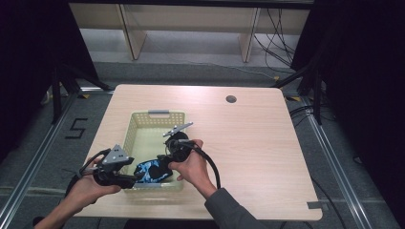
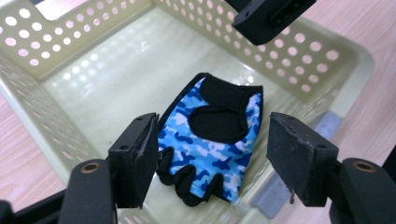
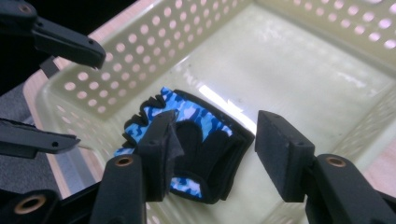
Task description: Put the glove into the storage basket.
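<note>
The blue camouflage glove (image 2: pixel 212 140) lies flat on the floor of the pale basket (image 1: pixel 143 119), near the basket's front wall at the table's near-left edge. Both grippers, left gripper (image 2: pixel 212 158) and right gripper (image 3: pixel 212 149), stand spread above it, pinching nothing. This looks like the release step; next, both hands need to lift clear over the rim.

- One pale yellow perforated basket (image 1: pixel 143 125), centre-left of the high view.
- One blue camouflage fingerless glove (image 2: pixel 212 135), lower centre of the left gripper view.
- Two handheld grippers, left gripper (image 1: pixel 136 178), right gripper (image 1: pixel 165 160).
</note>
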A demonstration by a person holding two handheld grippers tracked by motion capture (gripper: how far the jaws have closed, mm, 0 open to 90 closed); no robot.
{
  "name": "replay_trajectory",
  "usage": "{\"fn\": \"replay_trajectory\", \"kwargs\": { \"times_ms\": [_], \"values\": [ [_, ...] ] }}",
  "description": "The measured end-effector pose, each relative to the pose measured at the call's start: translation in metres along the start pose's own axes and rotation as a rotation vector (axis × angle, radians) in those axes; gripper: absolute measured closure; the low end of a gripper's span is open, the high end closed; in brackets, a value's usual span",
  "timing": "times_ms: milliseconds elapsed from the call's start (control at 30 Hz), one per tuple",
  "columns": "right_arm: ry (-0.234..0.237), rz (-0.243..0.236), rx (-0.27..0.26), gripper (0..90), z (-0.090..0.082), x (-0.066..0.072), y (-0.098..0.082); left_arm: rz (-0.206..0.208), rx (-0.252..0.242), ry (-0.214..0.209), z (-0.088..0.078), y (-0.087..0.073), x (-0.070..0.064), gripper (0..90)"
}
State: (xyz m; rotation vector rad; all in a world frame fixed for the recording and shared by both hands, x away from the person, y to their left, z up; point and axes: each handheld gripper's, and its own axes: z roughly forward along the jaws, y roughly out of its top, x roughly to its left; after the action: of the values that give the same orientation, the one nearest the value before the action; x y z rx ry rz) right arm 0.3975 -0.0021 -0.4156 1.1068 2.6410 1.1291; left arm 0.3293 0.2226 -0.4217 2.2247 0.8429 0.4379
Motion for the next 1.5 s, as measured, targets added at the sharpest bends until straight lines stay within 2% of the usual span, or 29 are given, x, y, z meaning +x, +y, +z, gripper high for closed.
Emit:
{"fn": "replay_trajectory", "kwargs": {
  "times_ms": [33,133,167,200,300,367,433,467,500,533,567,600,633,667,700,733,800,833,867,933,1133,1167,1200,1233,1300,1367,1400,1467,1500],
  "values": [
    [0.001,-0.01,-0.005,47.7,-0.003,-0.001,0.0,0.011,-0.002,0.004,-0.001,0.001,-0.001,32.7],
    [0.007,0.001,-0.036,47.0,-0.013,-0.005,-0.003,-0.01,-0.046,-0.012,-0.001,0.002,-0.008,31.6],
    [0.015,-0.002,-0.065,46.2,-0.015,-0.007,-0.004,-0.001,-0.05,-0.015,-0.002,0.003,-0.009,31.2],
    [0.013,0.006,-0.061,45.6,-0.02,-0.008,-0.006,-0.023,-0.063,-0.015,-0.002,0.003,-0.012,30.8],
    [0.01,0.002,-0.084,43.9,-0.031,-0.011,-0.01,-0.041,-0.1,-0.041,-0.003,0.004,-0.02,29.5],
    [0.019,-0.004,-0.097,43.9,-0.036,-0.014,-0.012,-0.031,-0.107,-0.044,-0.003,0.004,-0.021,29.2],
    [0.013,-0.003,-0.114,42.9,-0.047,-0.019,-0.019,-0.057,-0.121,-0.066,0.001,0.003,-0.031,28.6],
    [0.037,0.004,-0.114,42.7,-0.052,-0.023,-0.023,-0.052,-0.119,-0.075,0.002,0.002,-0.033,28.2],
    [0.036,0.006,-0.122,42.6,-0.055,-0.025,-0.025,-0.036,-0.122,-0.081,0.003,0.002,-0.035,28.0],
    [0.034,0.005,-0.131,42.5,-0.06,-0.027,-0.028,-0.064,-0.127,-0.086,0.004,0.002,-0.039,28.0],
    [0.03,0.022,-0.13,42.5,-0.064,-0.029,-0.032,-0.049,-0.126,-0.1,0.005,0.003,-0.041,27.7],
    [0.023,0.005,-0.142,42.2,-0.068,-0.032,-0.036,-0.047,-0.137,-0.109,0.006,0.003,-0.043,26.9],
    [0.023,0.013,-0.146,42.0,-0.071,-0.034,-0.039,-0.055,-0.142,-0.109,0.006,0.004,-0.045,25.9],
    [0.02,0.011,-0.151,41.7,-0.074,-0.036,-0.042,-0.08,-0.174,-0.115,0.008,0.003,-0.049,25.0],
    [0.02,0.005,-0.165,41.6,-0.077,-0.038,-0.046,-0.065,-0.171,-0.111,0.008,0.003,-0.051,24.3],
    [0.024,0.022,-0.177,41.4,-0.081,-0.04,-0.051,-0.053,-0.168,-0.112,0.008,0.003,-0.051,23.8],
    [0.021,0.021,-0.185,41.4,-0.083,-0.042,-0.055,-0.062,-0.166,-0.118,0.008,0.003,-0.054,23.0],
    [0.009,0.032,-0.205,41.4,-0.091,-0.045,-0.065,-0.066,-0.176,-0.124,0.01,0.003,-0.057,22.0],
    [0.016,0.027,-0.219,41.3,-0.092,-0.047,-0.067,-0.088,-0.188,-0.132,0.012,0.002,-0.06,21.4],
    [-0.001,0.026,-0.231,41.1,-0.098,-0.051,-0.074,-0.072,-0.186,-0.142,0.016,0.002,-0.063,21.3],
    [0.016,0.064,-0.26,40.4,-0.105,-0.055,-0.093,-0.084,-0.184,-0.153,0.02,0.005,-0.072,21.3],
    [0.002,0.033,-0.272,40.4,-0.106,-0.057,-0.094,-0.065,-0.175,-0.158,0.02,0.005,-0.072,21.3],
    [0.013,0.056,-0.262,40.2,-0.106,-0.057,-0.096,-0.063,-0.182,-0.161,0.021,0.006,-0.074,21.3],
    [0.001,0.039,-0.258,39.9,-0.106,-0.058,-0.098,-0.06,-0.182,-0.16,0.021,0.006,-0.076,21.3],
    [0.013,0.064,-0.255,39.5,-0.106,-0.058,-0.101,-0.057,-0.199,-0.163,0.022,0.006,-0.079,21.0],
    [0.019,0.069,-0.255,38.6,-0.106,-0.06,-0.103,-0.047,-0.186,-0.165,0.022,0.005,-0.081,20.8],
    [0.016,0.067,-0.258,38.0,-0.105,-0.061,-0.104,-0.028,-0.184,-0.175,0.023,0.005,-0.081,20.7],
    [0.015,0.047,-0.262,37.0,-0.106,-0.062,-0.105,-0.042,-0.187,-0.182,0.023,0.003,-0.085,20.3],
    [0.01,0.068,-0.268,36.3,-0.106,-0.06,-0.107,-0.036,-0.175,-0.188,0.022,0.003,-0.087,20.2]
  ]
}}
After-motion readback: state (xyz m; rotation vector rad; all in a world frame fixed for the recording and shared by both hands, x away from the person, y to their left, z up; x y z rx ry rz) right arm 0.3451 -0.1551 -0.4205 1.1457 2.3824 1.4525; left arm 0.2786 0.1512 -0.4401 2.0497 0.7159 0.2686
